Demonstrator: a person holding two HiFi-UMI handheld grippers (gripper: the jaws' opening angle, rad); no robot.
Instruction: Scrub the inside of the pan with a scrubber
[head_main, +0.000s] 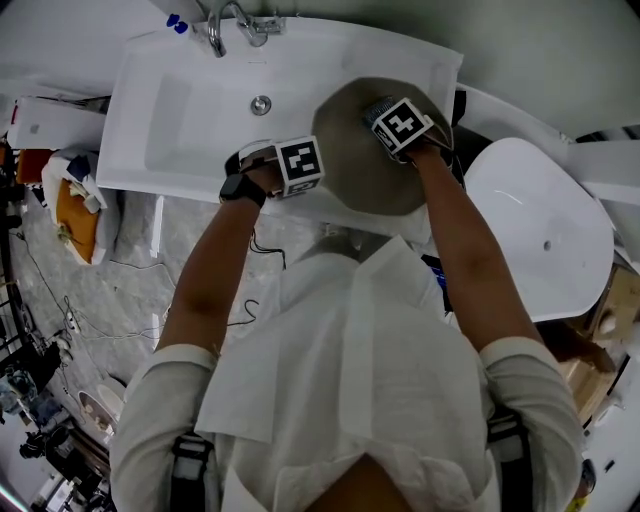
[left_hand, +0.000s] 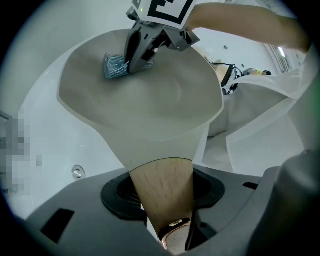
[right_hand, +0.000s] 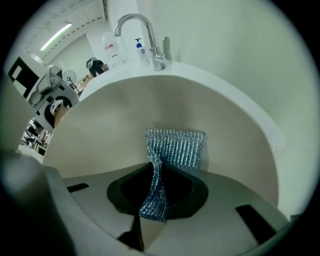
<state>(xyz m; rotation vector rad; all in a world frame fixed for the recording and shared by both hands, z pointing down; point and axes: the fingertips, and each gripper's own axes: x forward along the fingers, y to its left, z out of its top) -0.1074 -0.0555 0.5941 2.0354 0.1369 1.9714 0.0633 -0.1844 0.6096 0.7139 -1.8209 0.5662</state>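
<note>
A person in a white shirt leans over a white sink (head_main: 170, 120) and holds a gripper in each hand. The pan (head_main: 365, 170), pale beige inside, is tilted over the right part of the sink, its open side towards the person. The left gripper (left_hand: 166, 197) is clamped on the pan's wooden handle (left_hand: 162, 185): in the left gripper view the handle runs straight between its fingers (left_hand: 90, 220), which press on it from both sides and hold the pan up. The right gripper (head_main: 398, 128) reaches into the pan from the far side and points steeply down. Its fingers (right_hand: 240, 225) are closed on the scrubber (right_hand: 172, 150), a blue-silver mesh pad. One part of the pad is pinched and folded between them, and the rest stands out beyond the tips, flat against the pan's inner wall. From the left gripper view the scrubber sits high on the pan's inner surface, near the rim on the side away from the handle. A chrome faucet (right_hand: 135, 22) rises behind the sink's back edge, with small bottles (right_hand: 140, 47) beside it. A round metal fitting (head_main: 260, 103) shows in the sink's bare basin, to the left of the pan. Cables lie on the grey floor (head_main: 140, 290) below the sink's left end.
</note>
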